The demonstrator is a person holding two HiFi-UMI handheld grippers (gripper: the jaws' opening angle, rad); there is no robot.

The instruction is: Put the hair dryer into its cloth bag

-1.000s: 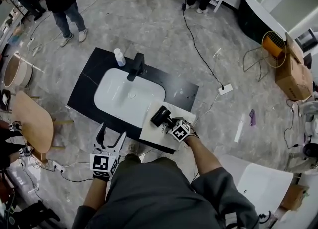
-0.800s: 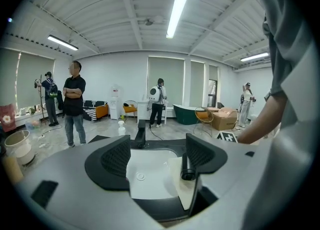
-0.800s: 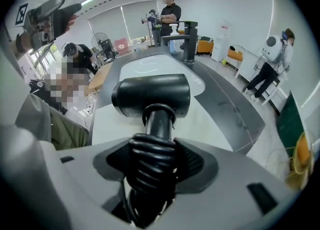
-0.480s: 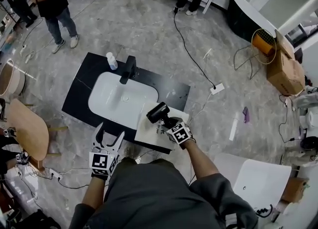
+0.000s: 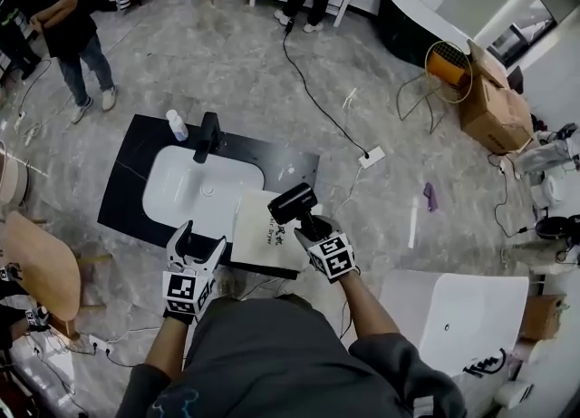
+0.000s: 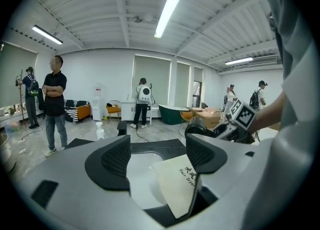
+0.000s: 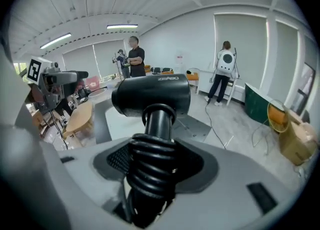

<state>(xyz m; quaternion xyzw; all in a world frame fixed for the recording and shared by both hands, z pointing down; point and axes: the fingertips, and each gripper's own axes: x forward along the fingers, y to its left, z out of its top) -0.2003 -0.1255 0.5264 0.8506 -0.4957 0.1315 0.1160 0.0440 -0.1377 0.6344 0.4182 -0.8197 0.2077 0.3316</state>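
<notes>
My right gripper (image 5: 313, 225) is shut on the black hair dryer (image 5: 293, 202) by its cord-wrapped handle (image 7: 150, 171), and holds it in the air above the right end of the counter. The dryer's barrel (image 7: 151, 96) lies crosswise above the jaws. The cream cloth bag (image 5: 265, 229) with black print lies flat on the black counter (image 5: 292, 166), partly over the white basin (image 5: 190, 192). My left gripper (image 5: 193, 246) is open and empty at the counter's near edge, left of the bag (image 6: 181, 182).
A black tap (image 5: 207, 137) and a small white bottle (image 5: 177, 124) stand at the back of the counter. A cable (image 5: 317, 103) runs across the floor to a power strip (image 5: 372, 156). People (image 5: 62, 35) stand at the far left and back. A wooden table (image 5: 36, 263) is at the left.
My right gripper has lifted the hair dryer up off the bag. My left gripper has moved forward toward the counter's near edge. The head view has shifted.
</notes>
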